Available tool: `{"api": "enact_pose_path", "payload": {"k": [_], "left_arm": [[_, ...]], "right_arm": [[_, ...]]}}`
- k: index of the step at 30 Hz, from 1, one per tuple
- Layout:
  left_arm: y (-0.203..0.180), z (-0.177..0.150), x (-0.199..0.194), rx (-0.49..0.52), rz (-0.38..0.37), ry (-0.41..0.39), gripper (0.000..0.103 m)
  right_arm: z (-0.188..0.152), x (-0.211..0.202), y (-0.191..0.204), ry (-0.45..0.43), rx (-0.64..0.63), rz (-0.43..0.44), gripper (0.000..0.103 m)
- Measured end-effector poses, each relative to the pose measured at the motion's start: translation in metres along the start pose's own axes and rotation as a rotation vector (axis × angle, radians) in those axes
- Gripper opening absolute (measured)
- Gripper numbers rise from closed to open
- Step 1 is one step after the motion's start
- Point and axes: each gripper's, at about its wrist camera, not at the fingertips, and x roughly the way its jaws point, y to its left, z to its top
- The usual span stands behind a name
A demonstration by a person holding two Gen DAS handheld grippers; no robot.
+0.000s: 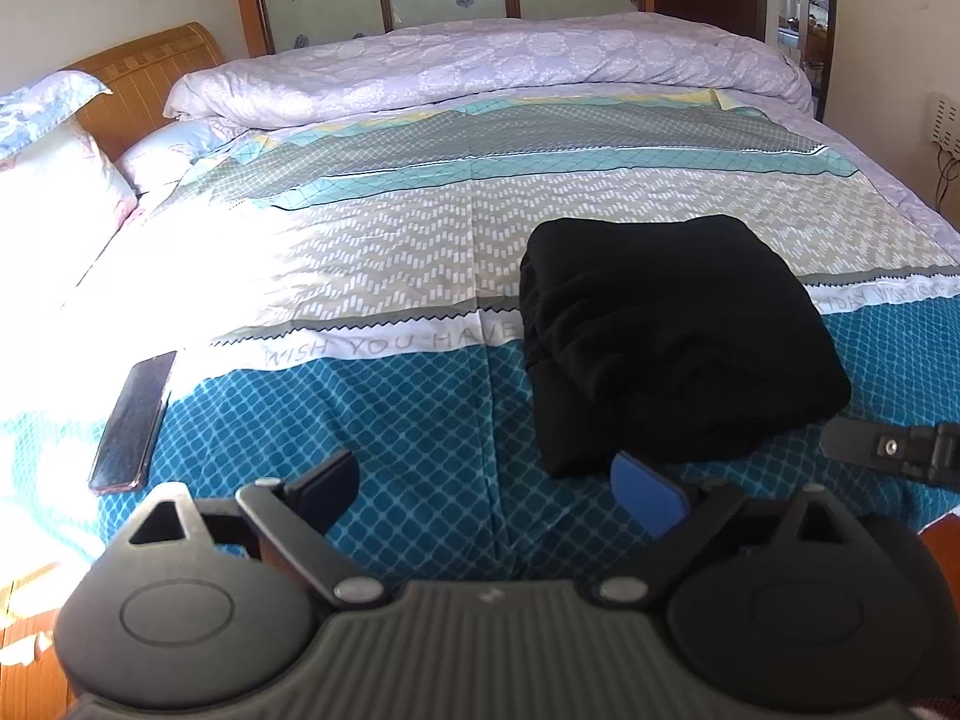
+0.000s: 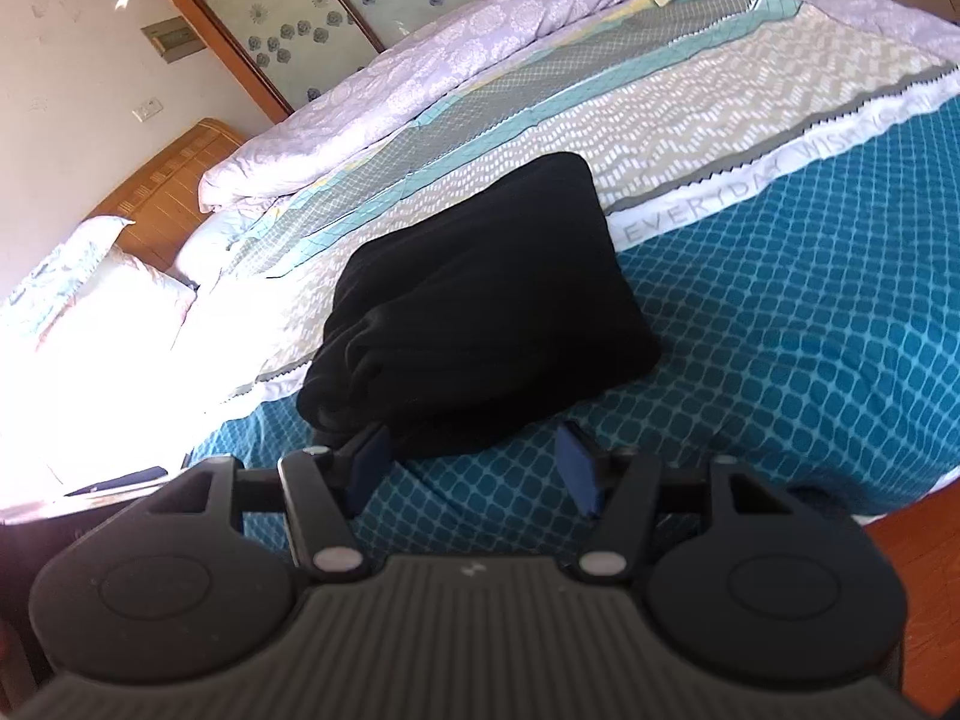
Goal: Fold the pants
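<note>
Both grippers hang spread and holding nothing: the left gripper (image 1: 489,495) just short of the folded black pants (image 1: 672,342) on the patterned bedspread (image 1: 384,396), the right gripper (image 2: 474,471) at their near edge, possibly brushing it. Left lies a phone (image 1: 135,420).

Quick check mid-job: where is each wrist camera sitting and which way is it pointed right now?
Left wrist: behind the open left gripper, looking level across the bed toward the rolled quilt; black pants ahead to its right, phone to its left; the right gripper's finger shows at the right edge.
Right wrist: behind the open right gripper, rolled sideways, pants just ahead.
Shared: pants, bed, quilt, phone.
</note>
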Motion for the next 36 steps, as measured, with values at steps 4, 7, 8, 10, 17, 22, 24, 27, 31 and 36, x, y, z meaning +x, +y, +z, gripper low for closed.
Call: {"api": "enact_pose_path", "payload": {"k": [4, 7, 8, 10, 17, 22, 24, 27, 31, 36], "left_arm": [[0.009, 0.000, -0.001, -0.040, 0.018, 0.004, 0.096], [0.017, 0.000, -0.003, -0.081, 0.024, 0.008, 0.096], [0.019, 0.000, -0.004, -0.090, 0.030, 0.010, 0.096], [0.021, -0.001, -0.006, -0.087, 0.051, 0.003, 0.096], [0.028, 0.004, -0.004, -0.110, 0.111, -0.018, 0.103], [0.006, 0.002, 0.004, -0.029, 0.105, -0.009, 0.103], [-0.003, -0.001, 0.007, 0.017, 0.086, -0.002, 0.103], [-0.008, -0.003, 0.012, 0.037, 0.087, 0.000, 0.103], [-0.011, -0.003, 0.015, 0.049, 0.115, -0.019, 0.103], [-0.012, -0.003, 0.020, 0.040, 0.117, -0.005, 0.103]], "right_arm": [[-0.002, 0.001, 0.004, 0.007, -0.001, 0.005, 0.065], [-0.004, 0.001, 0.005, 0.011, -0.009, 0.003, 0.066], [-0.004, 0.001, 0.004, 0.014, -0.010, 0.004, 0.066], [-0.004, 0.002, 0.003, 0.024, -0.013, 0.006, 0.066], [-0.003, 0.003, 0.001, 0.030, -0.027, 0.001, 0.067], [-0.004, 0.005, -0.003, 0.030, 0.022, -0.010, 0.067], [-0.005, 0.008, 0.001, 0.046, 0.018, -0.001, 0.067], [-0.008, 0.011, 0.007, 0.053, -0.022, -0.014, 0.067], [-0.009, 0.015, 0.004, 0.065, -0.029, -0.030, 0.067], [-0.008, 0.016, -0.001, 0.072, -0.006, -0.036, 0.067]]}}
